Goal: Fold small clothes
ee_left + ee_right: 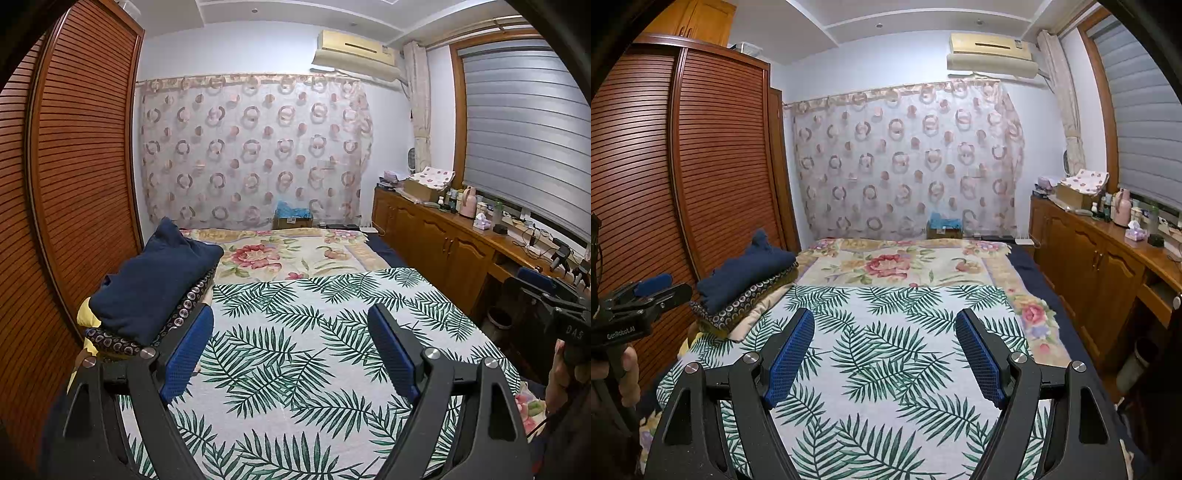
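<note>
Both tongs stand wide with nothing between their blue pads.

Left wrist view: the left gripper [291, 325] hangs over a leaf-print cloth [295, 332] spread flat on the bed. Just beside its left finger [188, 354] sits the stack of folded clothes [147, 295]: a navy piece on top, neatly squared with one corner poking up, a dark ring-patterned piece under it, and yellow fabric at the bottom. At the right edge the right gripper [554, 295] appears from the side, held in a hand [565, 373], with the letters "DAS" readable on its black body. This view alone shows chargers and cables on the wooden sideboard [443, 240] near the window blind [524, 129].

Right wrist view: the right gripper [884, 325] points along the same leaf-print cloth [886, 350], with the floral blanket [897, 262] beyond it. The stack of folded clothes [746, 288] lies further off at the left edge of the bed, and here a cream layer shows under the ring-patterned piece. The left gripper [650, 288] is at the far left, marked "GenRoboLAI" as far as it can be read, fingers of a hand [624, 373] around its handle. Only this view shows the cupboards above the slatted wardrobe [720, 166].
</note>
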Available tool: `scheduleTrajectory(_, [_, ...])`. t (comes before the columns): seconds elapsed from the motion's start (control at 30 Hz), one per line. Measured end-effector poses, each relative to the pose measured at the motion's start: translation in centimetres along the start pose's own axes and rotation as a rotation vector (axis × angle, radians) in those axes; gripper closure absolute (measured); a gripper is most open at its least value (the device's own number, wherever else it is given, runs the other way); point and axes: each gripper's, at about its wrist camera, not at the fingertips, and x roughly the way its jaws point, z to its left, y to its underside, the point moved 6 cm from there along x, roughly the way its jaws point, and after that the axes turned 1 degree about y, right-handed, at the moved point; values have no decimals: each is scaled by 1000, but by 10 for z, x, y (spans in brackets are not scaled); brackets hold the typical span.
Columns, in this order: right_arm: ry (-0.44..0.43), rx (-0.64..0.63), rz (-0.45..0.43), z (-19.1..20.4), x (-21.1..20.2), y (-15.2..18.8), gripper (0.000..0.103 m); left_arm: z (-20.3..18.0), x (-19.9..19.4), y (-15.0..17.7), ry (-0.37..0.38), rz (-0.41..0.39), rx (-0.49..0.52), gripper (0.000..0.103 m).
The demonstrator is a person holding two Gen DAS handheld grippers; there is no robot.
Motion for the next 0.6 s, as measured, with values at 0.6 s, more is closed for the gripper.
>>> scheduleTrajectory(0.6, [1, 1, 2, 0, 1, 0, 22, 1, 2, 3, -1, 1, 1, 17])
